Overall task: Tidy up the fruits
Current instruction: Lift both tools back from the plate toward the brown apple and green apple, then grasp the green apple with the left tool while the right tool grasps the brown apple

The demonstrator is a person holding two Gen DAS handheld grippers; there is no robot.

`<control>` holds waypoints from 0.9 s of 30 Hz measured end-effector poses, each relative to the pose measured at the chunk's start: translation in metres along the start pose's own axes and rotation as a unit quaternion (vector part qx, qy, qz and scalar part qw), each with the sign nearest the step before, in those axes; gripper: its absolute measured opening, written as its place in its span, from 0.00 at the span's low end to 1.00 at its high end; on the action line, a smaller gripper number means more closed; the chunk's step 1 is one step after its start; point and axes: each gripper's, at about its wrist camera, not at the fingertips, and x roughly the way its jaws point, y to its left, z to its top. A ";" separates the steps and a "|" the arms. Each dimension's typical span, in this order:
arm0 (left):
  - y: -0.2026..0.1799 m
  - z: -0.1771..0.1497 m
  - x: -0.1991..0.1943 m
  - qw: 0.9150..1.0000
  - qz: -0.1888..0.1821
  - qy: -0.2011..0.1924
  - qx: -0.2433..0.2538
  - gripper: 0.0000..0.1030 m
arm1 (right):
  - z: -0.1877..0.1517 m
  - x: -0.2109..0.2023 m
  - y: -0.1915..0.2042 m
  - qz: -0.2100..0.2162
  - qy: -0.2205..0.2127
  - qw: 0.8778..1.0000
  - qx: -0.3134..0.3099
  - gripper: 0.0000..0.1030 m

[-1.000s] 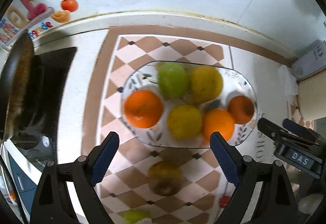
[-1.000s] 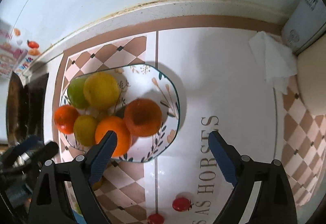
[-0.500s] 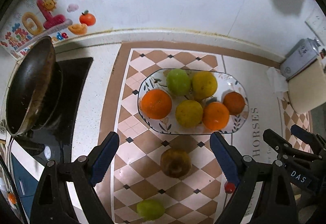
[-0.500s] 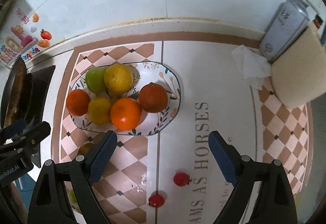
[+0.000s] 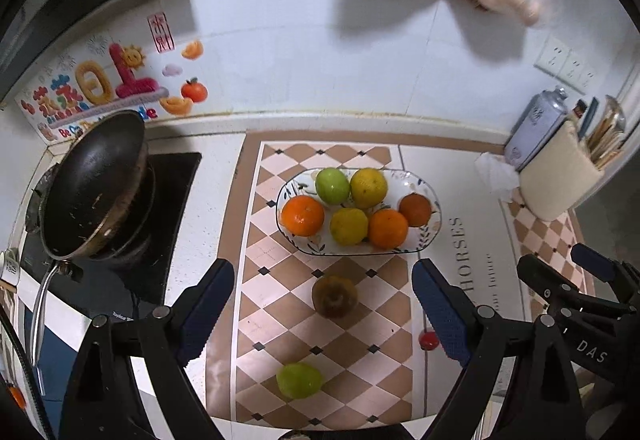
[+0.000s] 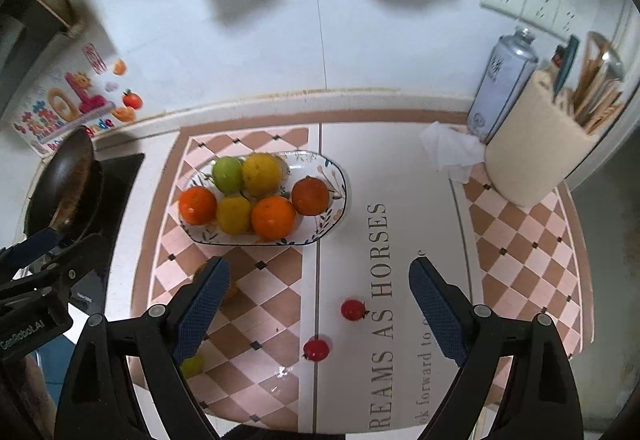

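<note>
An oval patterned plate (image 5: 430, 234) (image 6: 340, 176) holds several fruits: oranges, yellow citrus and a green apple (image 5: 332, 185). On the checkered mat lie a brown fruit (image 5: 334, 296), a green fruit (image 5: 299, 380) and two small red tomatoes (image 6: 353, 309) (image 6: 316, 349). My left gripper (image 5: 322, 314) is open and empty, high above the mat with the brown fruit between its fingers in view. My right gripper (image 6: 314, 314) is open and empty above the tomatoes. The brown fruit is partly hidden behind the right gripper's left finger (image 6: 204, 300).
A black wok (image 5: 94, 180) sits on a stove at the left. A beige utensil holder (image 6: 540, 144), a spray can (image 6: 504, 80) and a crumpled tissue (image 6: 450, 152) stand at the back right. Plastic bags hang above on the wall.
Both grippers have pulled back and up from the plate, so much more of the counter shows. Both stay open and empty. The fruits have not moved.
</note>
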 end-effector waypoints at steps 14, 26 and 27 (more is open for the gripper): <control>-0.003 -0.036 -0.047 0.999 -0.004 -0.032 0.017 0.88 | -0.037 -0.078 0.003 -0.002 -0.057 0.998 0.012 0.91; 0.042 -0.043 0.003 0.997 0.078 0.006 -0.030 1.00 | -0.041 -0.005 0.004 0.071 0.013 0.997 0.029 0.97; 0.050 -0.045 0.013 0.995 0.092 0.016 -0.037 1.00 | -0.041 0.012 0.007 0.085 0.030 0.995 0.030 0.97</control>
